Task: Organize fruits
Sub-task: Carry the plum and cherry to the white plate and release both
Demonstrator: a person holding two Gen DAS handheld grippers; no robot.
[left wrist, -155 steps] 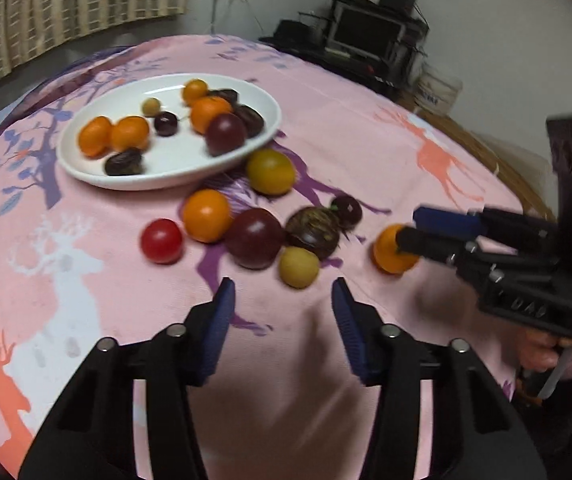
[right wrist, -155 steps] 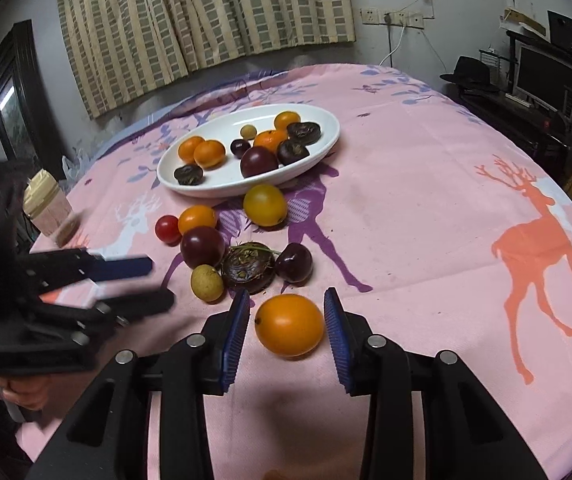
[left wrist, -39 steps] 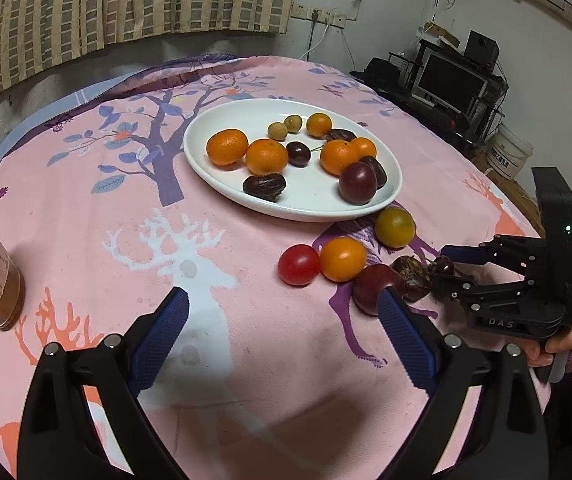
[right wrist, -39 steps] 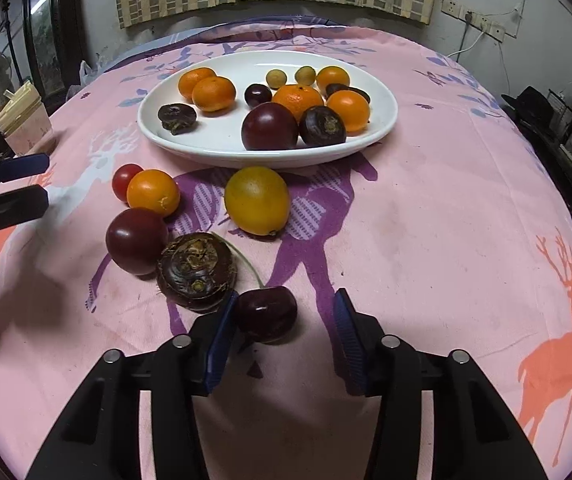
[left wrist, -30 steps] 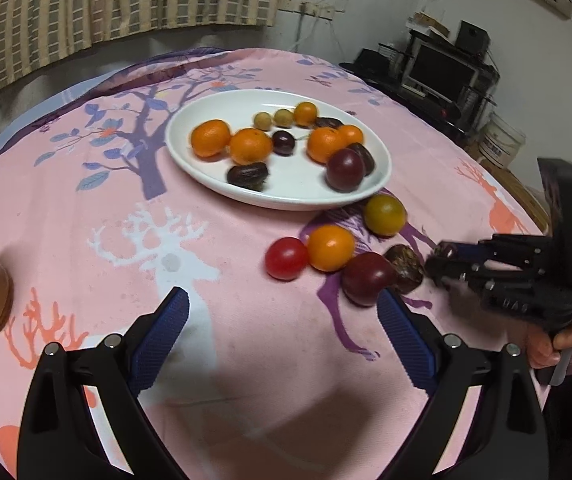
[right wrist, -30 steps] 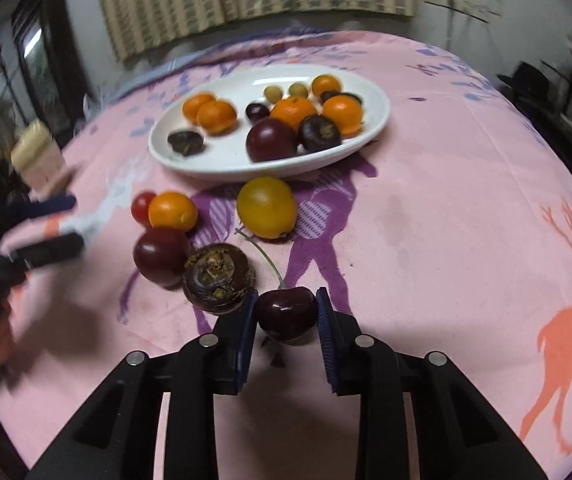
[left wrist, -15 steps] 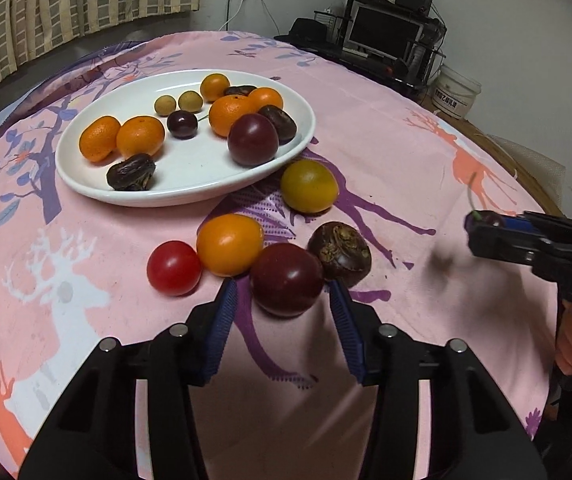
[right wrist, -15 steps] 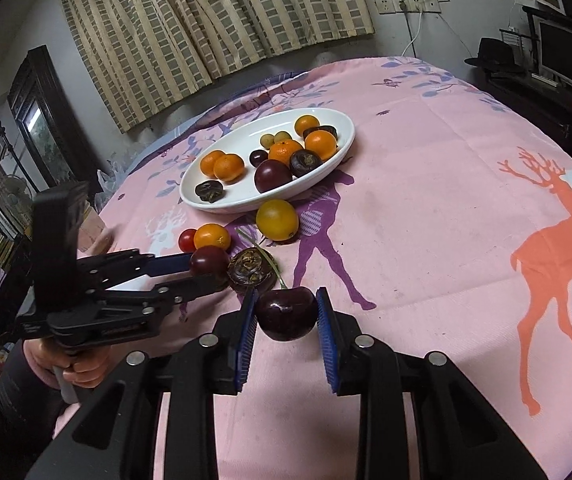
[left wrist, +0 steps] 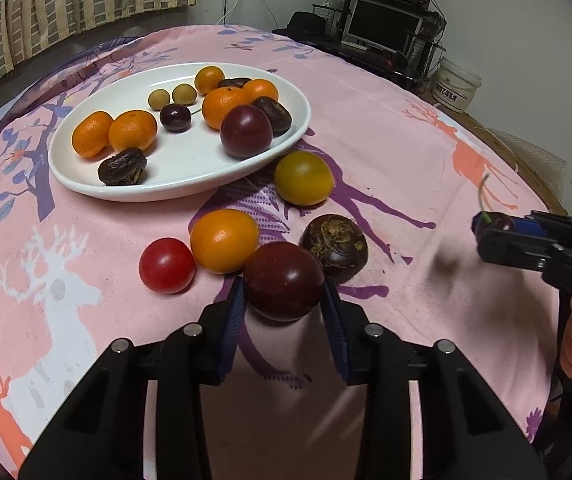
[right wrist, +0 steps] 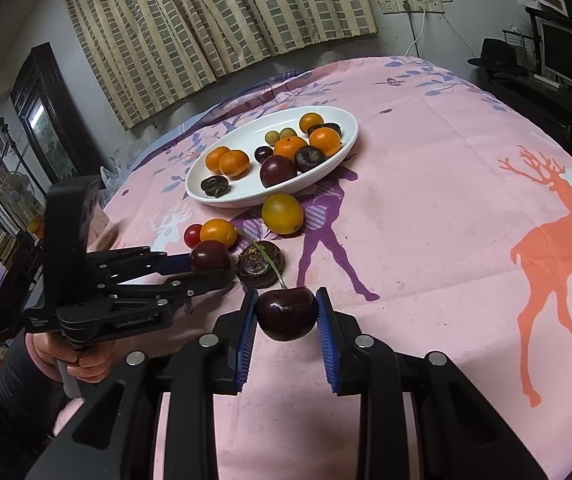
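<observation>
A dark red plum (left wrist: 282,272) lies on the pink tablecloth, and my left gripper (left wrist: 283,286) is closing on it, both blue pads touching its sides. The right wrist view shows the same plum (right wrist: 210,254) in that left gripper (right wrist: 210,267). My right gripper (right wrist: 286,292) is shut on a dark cherry (right wrist: 286,314) with a green stem, held above the cloth; the left wrist view has this right gripper (left wrist: 485,232) and cherry (left wrist: 499,222) at its right edge. A white oval plate (left wrist: 190,192) behind holds several mandarins, a plum and small dark fruits.
Loose on the cloth by the plum are a red tomato (left wrist: 167,265), an orange fruit (left wrist: 224,240), a rough dark brown fruit (left wrist: 333,248) and a yellow-orange fruit (left wrist: 303,178). A person's hand (right wrist: 82,360) grips the left tool. A monitor stand (left wrist: 385,28) lies beyond the table's far edge.
My left gripper came forward onto the plum and its jaws narrowed from wide apart to the plum's sides. My right gripper lifted the cherry off the cloth and drew back from the loose fruit.
</observation>
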